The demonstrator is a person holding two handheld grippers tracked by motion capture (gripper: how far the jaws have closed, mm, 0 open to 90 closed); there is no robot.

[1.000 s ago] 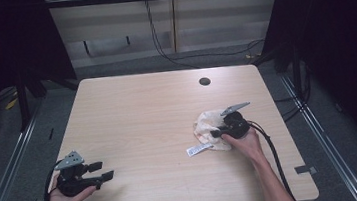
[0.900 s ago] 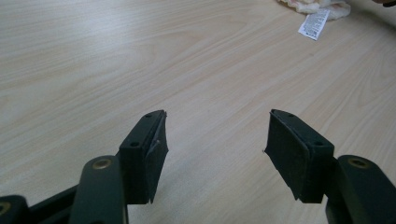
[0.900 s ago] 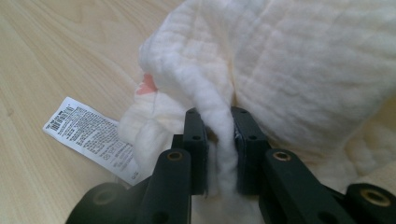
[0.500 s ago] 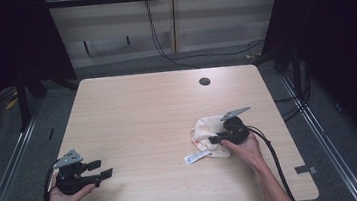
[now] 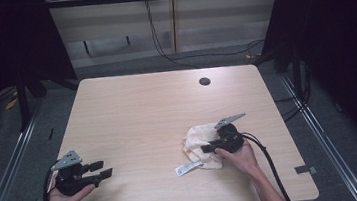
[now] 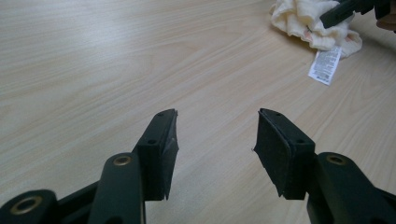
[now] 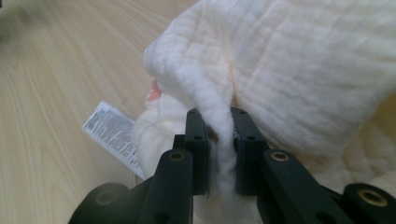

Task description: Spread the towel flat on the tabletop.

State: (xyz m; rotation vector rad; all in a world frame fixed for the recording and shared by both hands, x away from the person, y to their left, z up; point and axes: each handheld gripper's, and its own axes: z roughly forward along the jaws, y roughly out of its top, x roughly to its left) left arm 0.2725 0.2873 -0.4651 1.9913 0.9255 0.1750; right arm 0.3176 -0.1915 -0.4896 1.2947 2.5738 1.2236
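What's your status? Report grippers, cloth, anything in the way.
Right gripper pinching a fold of the cloth. Left gripper empty over bare table, jaws just closing some. Cloth crumpled, tag sticking out. Nothing in the way.

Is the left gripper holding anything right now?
No, the left gripper has bare table between its open jaws, and the cloth lies far off.

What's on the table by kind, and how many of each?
Cream cloth, with white care label: 1
Hand-held grippers: 2, the left gripper and the right gripper
Total: 3
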